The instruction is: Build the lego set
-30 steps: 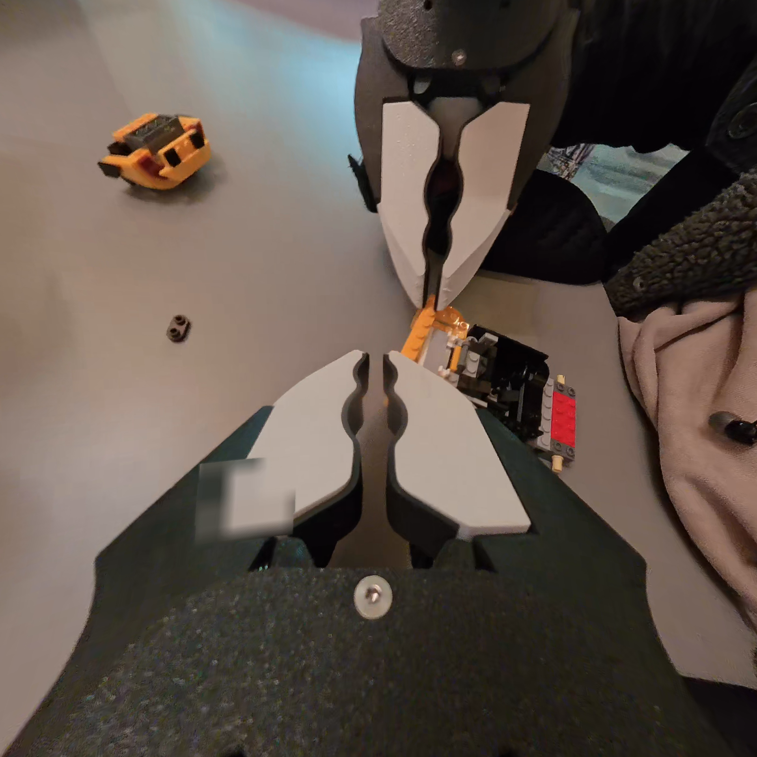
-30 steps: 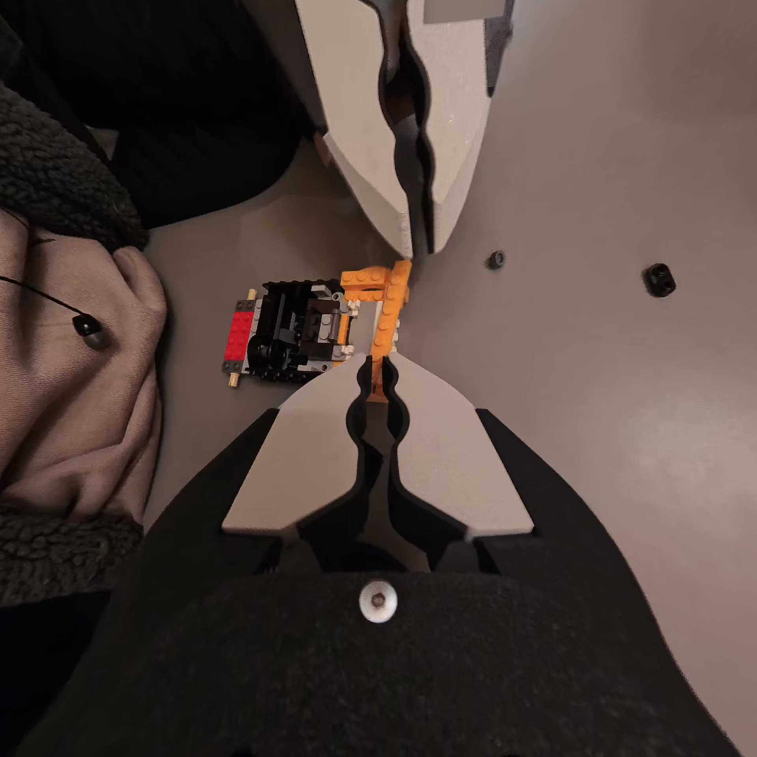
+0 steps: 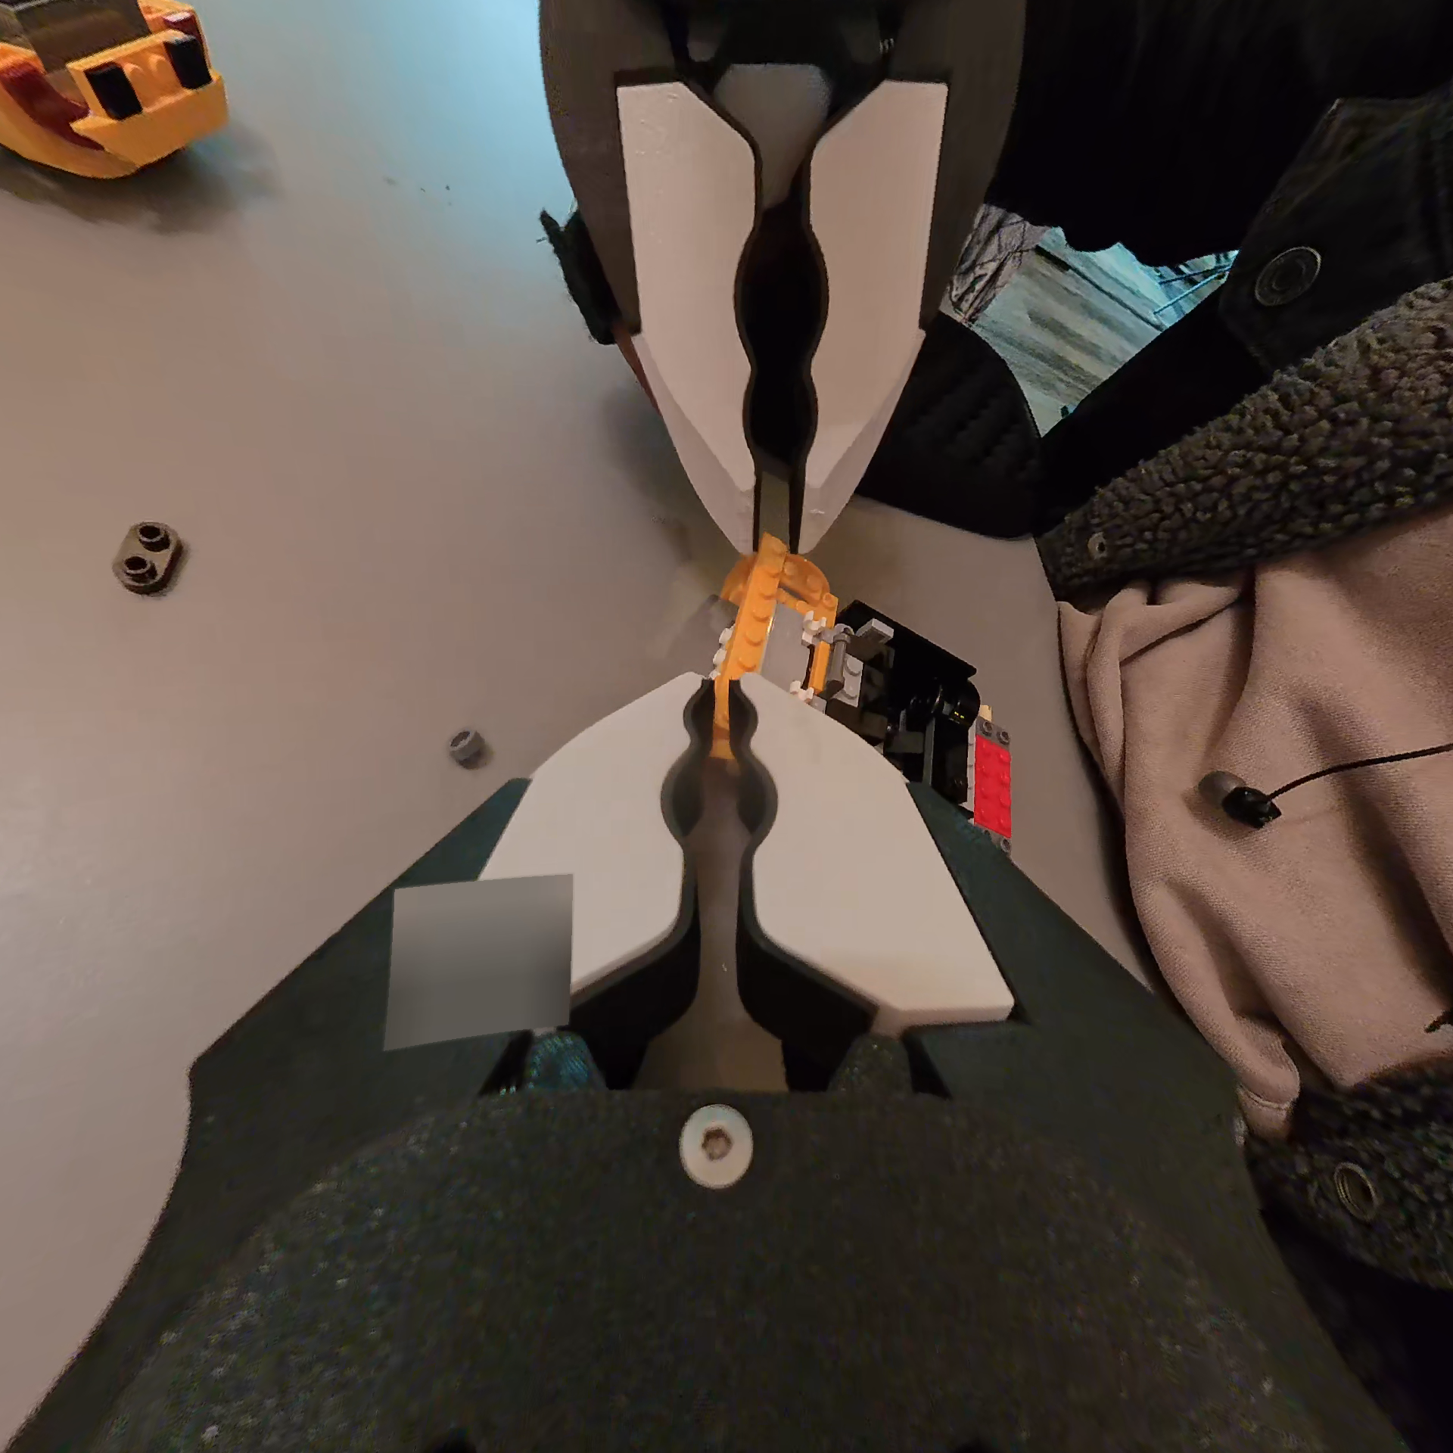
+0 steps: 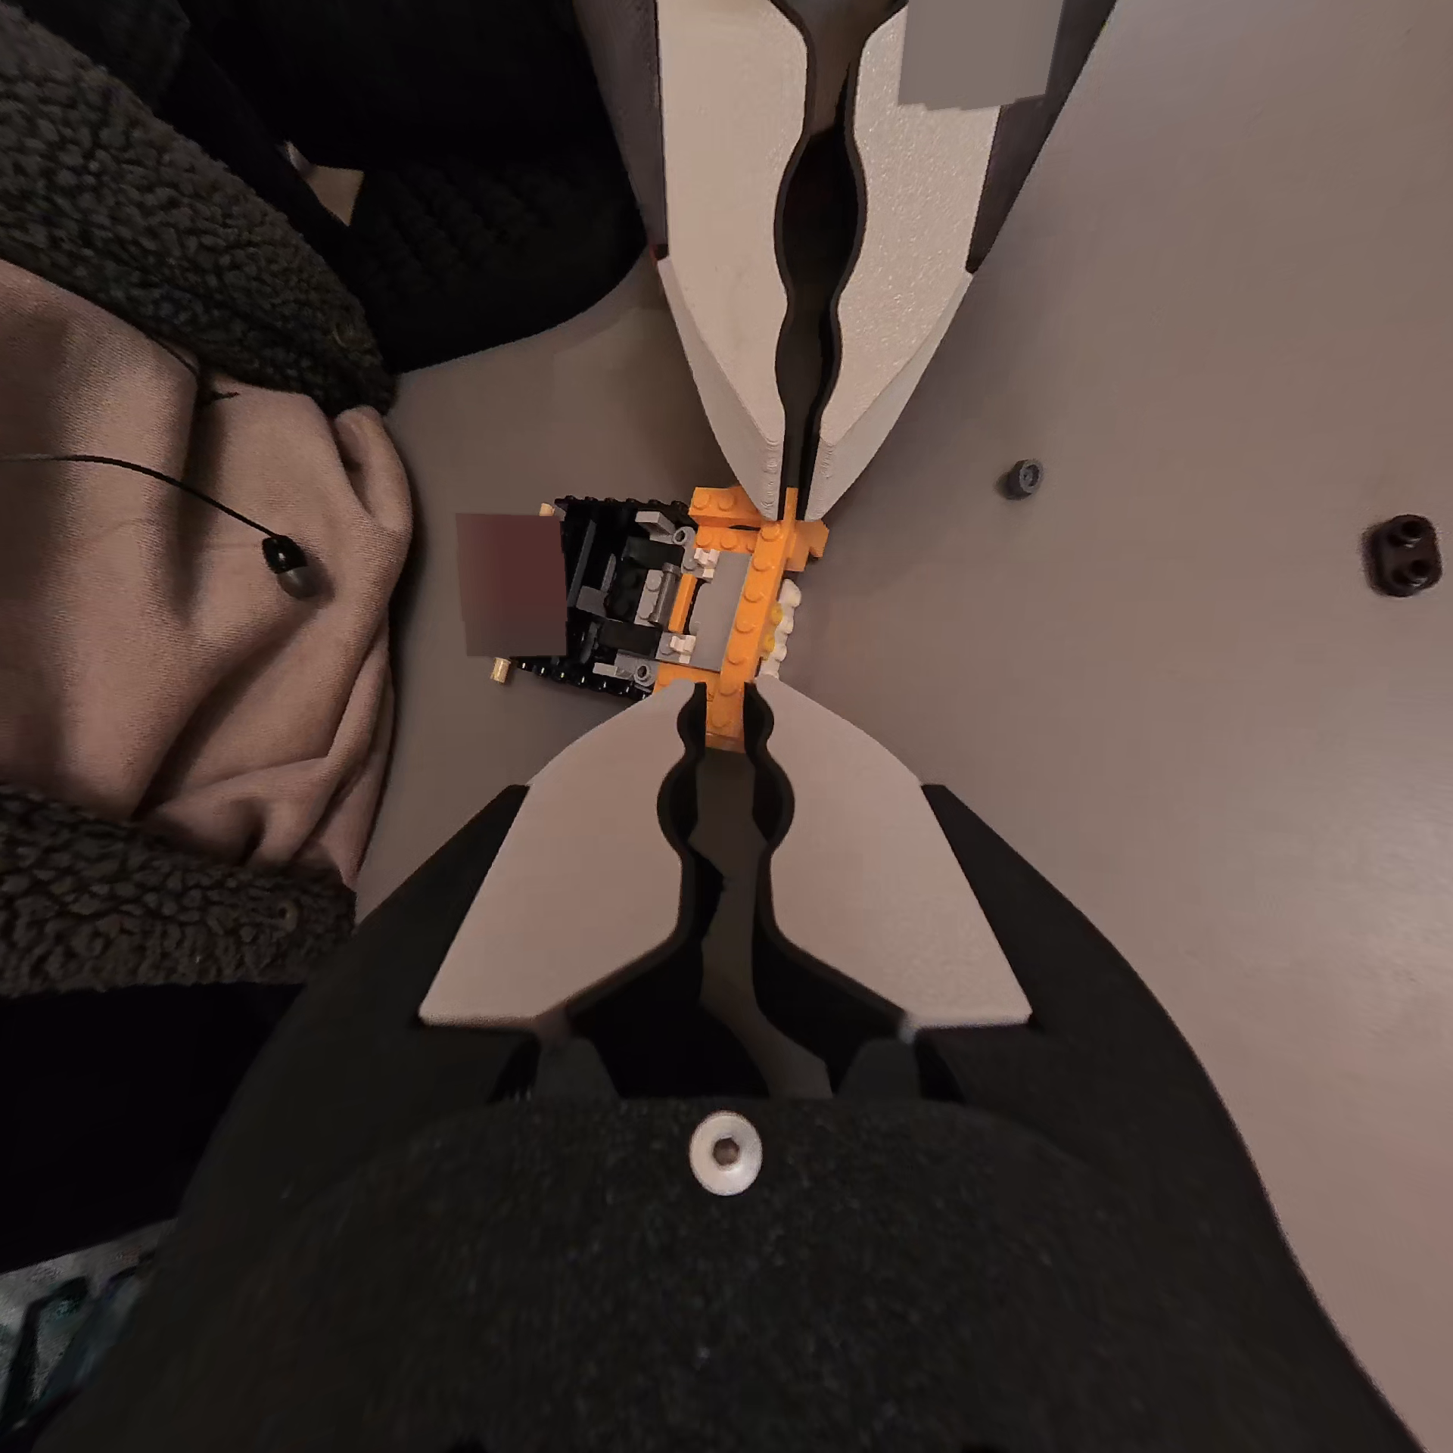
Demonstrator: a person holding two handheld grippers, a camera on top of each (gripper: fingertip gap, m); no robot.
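A partly built lego car (image 3: 888, 676) (image 4: 621, 597) has a black and grey chassis, a red plate at its rear and an orange front frame. A long orange plate (image 3: 751, 621) (image 4: 751, 597) runs across its front. My left gripper (image 3: 719, 692) is shut on one end of this plate. My right gripper (image 4: 723, 692) is shut on the other end. Each gripper shows in the other's view, coming in from the top: the right one (image 3: 774, 542), the left one (image 4: 790, 503). I cannot tell whether the car is lifted off the grey table (image 3: 354, 472).
An orange car body part (image 3: 102, 86) lies far left. A small black two-stud piece (image 3: 149, 557) (image 4: 1403, 554) and a round dark stud (image 3: 469, 747) (image 4: 1024, 478) lie loose on the table. A person's beige hoodie (image 3: 1258, 786) (image 4: 157, 590) and dark fleece jacket (image 3: 1297, 409) border the car's rear side. Tip to tip, the grippers are about 5 cm apart. Between my left fingertips and the round dark stud (image 3: 469, 747) there is roughly 6 cm. It turns up in the right wrist view (image 4: 1009, 480) as well.
My left gripper has moved forward and closed on the near end of the orange plate; before it was empty just short of it. My right gripper kept its hold.
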